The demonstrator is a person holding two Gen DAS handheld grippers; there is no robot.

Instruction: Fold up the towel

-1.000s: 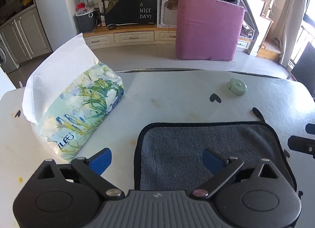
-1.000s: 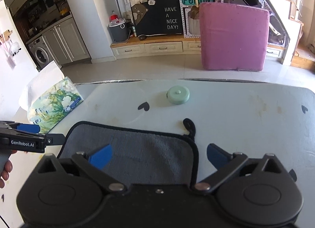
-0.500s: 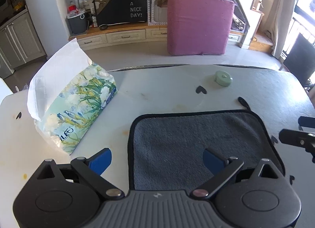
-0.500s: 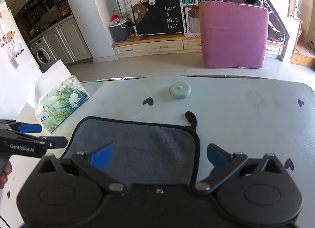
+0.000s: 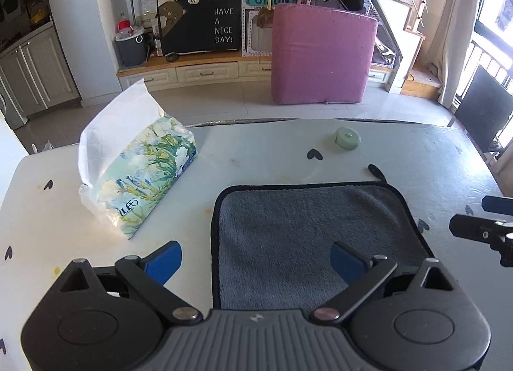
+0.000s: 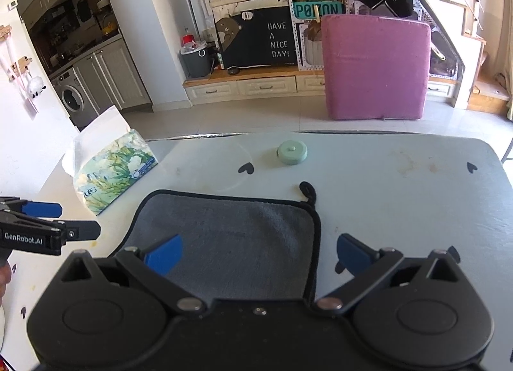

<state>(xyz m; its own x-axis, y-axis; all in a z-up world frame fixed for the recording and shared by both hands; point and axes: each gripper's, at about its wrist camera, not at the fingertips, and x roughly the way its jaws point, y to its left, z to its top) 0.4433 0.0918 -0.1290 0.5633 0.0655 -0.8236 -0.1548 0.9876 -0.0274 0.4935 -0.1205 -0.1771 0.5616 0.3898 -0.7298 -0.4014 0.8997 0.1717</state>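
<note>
The towel [image 5: 307, 233] lies flat on the surface [image 5: 256, 159], grey with a black hem, its loop [image 5: 375, 172] sticking out from the far right corner at about 1 o'clock. Its near edge is hidden under both gripper bodies, so the near corners cannot be made out in either view.

The left gripper [image 5: 255, 257] hovers low over the towel's near left part, jaws wide and holding nothing; one blue fingertip sits over bare surface at 9 o'clock of the left hem, the other over the cloth. Whether the tips touch anything cannot be told. The right gripper [image 6: 258, 254] is likewise wide and empty, straddling the right hem: one tip over the cloth, the other over bare surface at 3 o'clock.

In the left view the right gripper is cut off by the frame edge at 3 o'clock; in the right view the left gripper enters at 9 o'clock, partly cropped.

A tissue pack [image 5: 141, 178] stands at 10 o'clock of the towel, apart from it. A green disc [image 6: 291, 153] lies at 12 o'clock, well beyond the far hem. Bare surface stretches right of the towel to the rounded edge. Beyond the far edge, a pink cushion [image 6: 375, 66] stands on the floor.
</note>
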